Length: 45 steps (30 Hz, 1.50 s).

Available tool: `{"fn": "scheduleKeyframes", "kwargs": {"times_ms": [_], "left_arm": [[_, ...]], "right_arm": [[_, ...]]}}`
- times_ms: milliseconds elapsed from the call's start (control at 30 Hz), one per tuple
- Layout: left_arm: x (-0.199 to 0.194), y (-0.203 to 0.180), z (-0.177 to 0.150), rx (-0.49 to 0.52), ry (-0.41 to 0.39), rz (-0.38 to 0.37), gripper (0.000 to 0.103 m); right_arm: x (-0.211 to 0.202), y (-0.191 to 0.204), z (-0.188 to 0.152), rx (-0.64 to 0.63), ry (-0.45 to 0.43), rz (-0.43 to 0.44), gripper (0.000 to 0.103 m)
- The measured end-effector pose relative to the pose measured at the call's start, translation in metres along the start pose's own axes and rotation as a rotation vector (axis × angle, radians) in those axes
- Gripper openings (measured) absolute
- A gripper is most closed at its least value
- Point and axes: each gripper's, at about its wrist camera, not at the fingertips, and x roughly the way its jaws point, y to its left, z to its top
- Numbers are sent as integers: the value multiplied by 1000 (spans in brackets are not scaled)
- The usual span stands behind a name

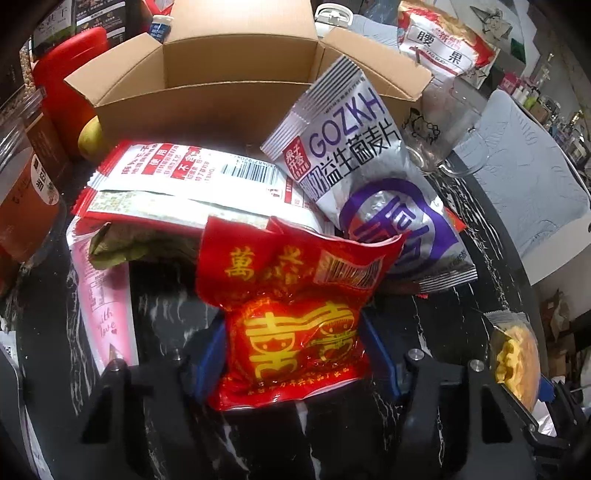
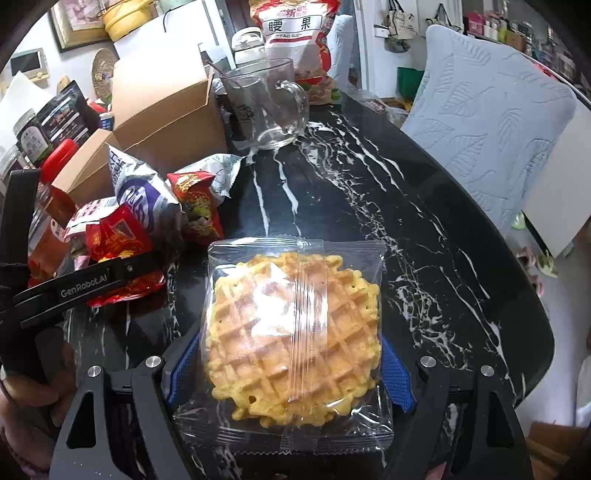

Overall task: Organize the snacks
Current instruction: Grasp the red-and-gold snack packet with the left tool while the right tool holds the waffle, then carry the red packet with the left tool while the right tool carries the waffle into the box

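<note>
**Inspector A:** What did the left tool (image 1: 295, 354) have at the time of inspection?

**Inspector B:** It was clamped on a red packet (image 1: 295, 325) with gold characters, the blue pads (image 1: 207, 362) pressing both sides of its lower half. The packet stood above the black marble table (image 1: 166, 321), its top edge reaching toward the snack pile.

**Inspector A:** And the pile itself?

**Inspector B:** A silver and purple GOZKH packet (image 1: 354, 162) leaned against the front wall of an open cardboard box (image 1: 192, 99). A red and white packet (image 1: 184, 177) lay flat beside it, over a pink packet (image 1: 99, 295). All of these were on the table in front of the box, not inside it.

**Inspector A:** The right tool (image 2: 291, 369)?

**Inspector B:** Closed on a clear-wrapped waffle (image 2: 291, 332), pads against the wrapper's left and right edges. The waffle was held near the table's front, well apart from the box.

**Inspector A:** Other items noted?

**Inspector B:** A glass mug (image 2: 269, 103) just beside the box, a cashew bag (image 2: 291, 33) behind the mug, and a small red packet (image 2: 195, 206) next to the GOZKH packet
</note>
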Motion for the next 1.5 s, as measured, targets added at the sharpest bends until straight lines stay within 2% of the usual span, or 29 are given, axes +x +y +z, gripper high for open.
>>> {"fn": "scheduleKeyframes", "kwargs": {"times_ms": [433, 600, 733, 833, 1133, 1500], "left_arm": [[-45, 28, -37, 0, -20, -66, 63], [-76, 43, -45, -5, -77, -67, 63], [-111, 57, -49, 6, -152, -58, 63], [-130, 59, -47, 13, -207, -51, 63], [-162, 56, -13, 15, -342, -77, 63], [-179, 47, 29, 63, -445, -103, 63]], "right_arm": [[-6, 16, -12, -25, -12, 37, 82], [-11, 29, -18, -39, -16, 74, 82], [-16, 41, -17, -54, -30, 99, 82], [-22, 51, -14, -73, -55, 120, 82], [-47, 85, 16, -160, -156, 198, 82], [-68, 115, 68, -247, -265, 260, 82]]}}
